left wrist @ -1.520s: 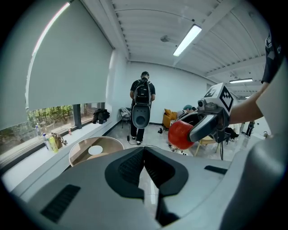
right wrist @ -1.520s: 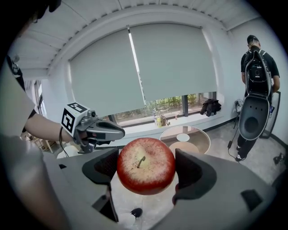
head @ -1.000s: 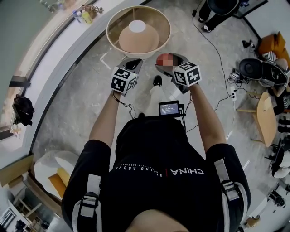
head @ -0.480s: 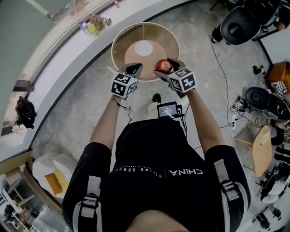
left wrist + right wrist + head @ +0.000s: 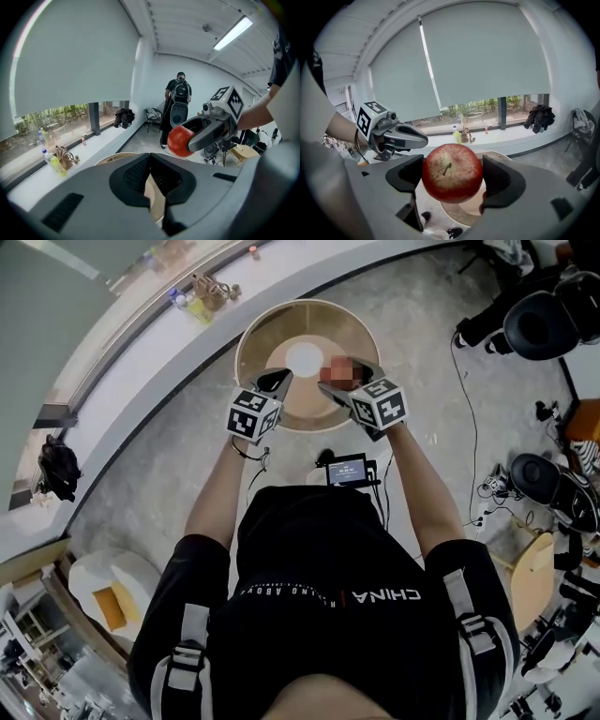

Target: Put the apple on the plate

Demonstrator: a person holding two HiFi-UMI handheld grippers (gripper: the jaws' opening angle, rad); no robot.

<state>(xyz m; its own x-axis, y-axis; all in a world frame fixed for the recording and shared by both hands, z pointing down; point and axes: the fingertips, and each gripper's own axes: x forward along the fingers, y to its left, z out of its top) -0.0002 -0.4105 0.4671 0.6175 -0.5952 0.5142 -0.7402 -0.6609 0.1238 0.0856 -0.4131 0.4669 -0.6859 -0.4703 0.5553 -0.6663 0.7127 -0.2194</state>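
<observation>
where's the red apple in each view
Head view: red apple upper centre, under a blur patch.
Left gripper view: right of centre.
Right gripper view: dead centre, clamped in the right tool.
Shared landmark: the round wooden table.

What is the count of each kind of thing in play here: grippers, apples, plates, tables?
Grippers: 2 (left gripper, shut and empty; right gripper, shut on the apple)
Apple: 1, red
Plate: 1, white, on the table
Round table: 1, wooden
Total: 5
</observation>
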